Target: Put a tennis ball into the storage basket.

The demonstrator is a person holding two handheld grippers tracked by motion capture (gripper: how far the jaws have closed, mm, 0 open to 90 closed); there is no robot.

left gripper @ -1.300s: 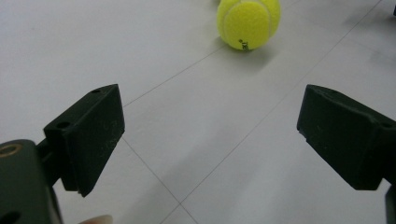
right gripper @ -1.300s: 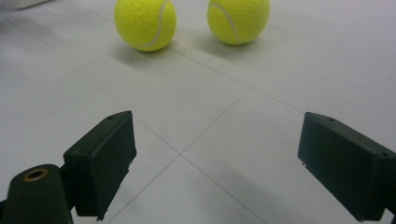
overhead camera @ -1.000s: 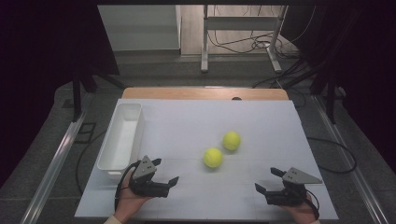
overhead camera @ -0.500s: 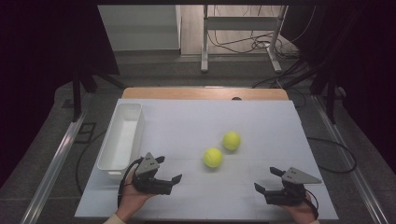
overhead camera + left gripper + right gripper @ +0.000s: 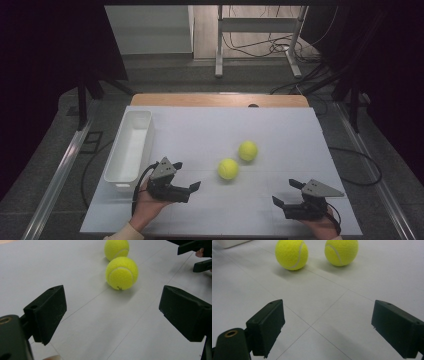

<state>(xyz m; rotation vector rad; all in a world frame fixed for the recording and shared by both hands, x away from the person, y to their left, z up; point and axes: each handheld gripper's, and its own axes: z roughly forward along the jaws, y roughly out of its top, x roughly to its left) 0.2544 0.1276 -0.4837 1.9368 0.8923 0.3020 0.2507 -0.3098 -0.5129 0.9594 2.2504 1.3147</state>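
Note:
Two yellow tennis balls lie on the white table top, the nearer ball (image 5: pixel 228 169) just left of and in front of the farther ball (image 5: pixel 248 150). My left gripper (image 5: pixel 187 175) is open, low over the table, a short way left of the nearer ball and pointing at it. In the left gripper view that ball (image 5: pixel 122 273) lies ahead, beyond my open left gripper (image 5: pixel 115 312), with the other ball (image 5: pixel 116 248) behind it. My right gripper (image 5: pixel 285 192) is open near the front right edge. In the right gripper view, both balls (image 5: pixel 291 254) (image 5: pixel 341 252) lie ahead of the empty right gripper (image 5: pixel 327 325).
A long white bin (image 5: pixel 130 145) stands along the table's left side, just behind my left hand. Its corner (image 5: pixel 232 242) peeks in at the top left of the right gripper view. The other gripper (image 5: pixel 200 255) appears at the top right of the left gripper view.
My left gripper has crept to the right and a little forward, closer to the nearer ball. The right gripper and both balls have stayed put.

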